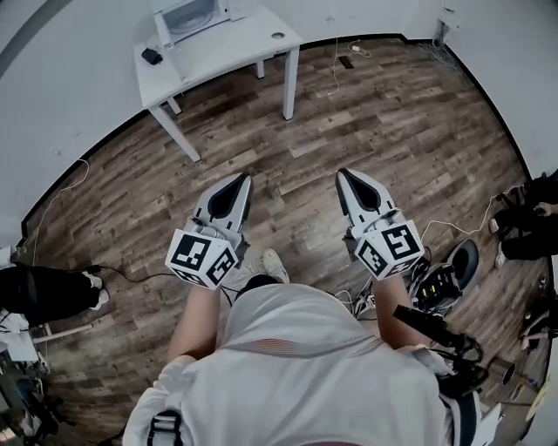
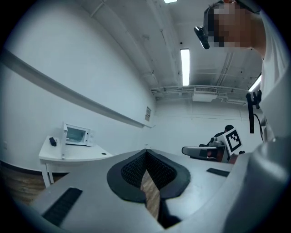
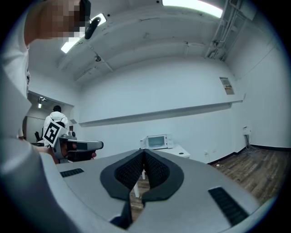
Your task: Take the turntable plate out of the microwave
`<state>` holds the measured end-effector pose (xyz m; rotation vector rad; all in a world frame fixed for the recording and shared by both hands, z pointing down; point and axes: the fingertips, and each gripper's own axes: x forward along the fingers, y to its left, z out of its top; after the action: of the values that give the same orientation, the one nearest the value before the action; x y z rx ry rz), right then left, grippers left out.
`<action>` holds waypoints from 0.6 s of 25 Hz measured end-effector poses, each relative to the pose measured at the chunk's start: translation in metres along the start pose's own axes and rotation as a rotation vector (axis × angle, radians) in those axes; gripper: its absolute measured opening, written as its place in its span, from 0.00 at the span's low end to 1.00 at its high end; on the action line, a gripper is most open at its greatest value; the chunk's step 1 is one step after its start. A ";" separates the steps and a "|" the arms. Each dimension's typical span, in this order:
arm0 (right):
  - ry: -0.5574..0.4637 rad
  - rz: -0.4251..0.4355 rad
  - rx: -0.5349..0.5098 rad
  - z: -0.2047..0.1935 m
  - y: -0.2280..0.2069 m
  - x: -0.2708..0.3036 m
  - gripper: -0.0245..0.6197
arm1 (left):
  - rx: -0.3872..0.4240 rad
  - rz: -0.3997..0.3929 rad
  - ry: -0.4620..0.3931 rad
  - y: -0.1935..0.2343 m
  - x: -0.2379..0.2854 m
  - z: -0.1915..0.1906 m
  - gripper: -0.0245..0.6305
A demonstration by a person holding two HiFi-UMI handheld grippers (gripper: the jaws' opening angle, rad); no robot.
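Holds left gripper and right gripper shut, empty, level over wood floor. Faces microwave well ahead on white table; cannot make out turntable plate. Cable beside table.

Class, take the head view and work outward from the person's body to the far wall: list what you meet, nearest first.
Person's white top → left gripper and right gripper, side by side → wooden floor → white table → microwave on it.
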<state>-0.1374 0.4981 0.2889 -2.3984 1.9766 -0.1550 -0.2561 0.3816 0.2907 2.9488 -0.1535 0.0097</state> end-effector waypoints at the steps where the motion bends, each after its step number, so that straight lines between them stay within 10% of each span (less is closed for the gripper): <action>1: -0.005 -0.001 -0.003 0.004 -0.006 0.018 0.04 | 0.002 0.001 0.000 0.015 0.010 0.005 0.05; 15: 0.023 0.096 0.036 0.007 -0.058 0.171 0.04 | -0.020 0.070 0.000 0.128 0.102 0.026 0.05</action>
<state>-0.0477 0.3411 0.2968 -2.2848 2.0749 -0.2149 -0.1677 0.2412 0.2910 2.9216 -0.2546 0.0178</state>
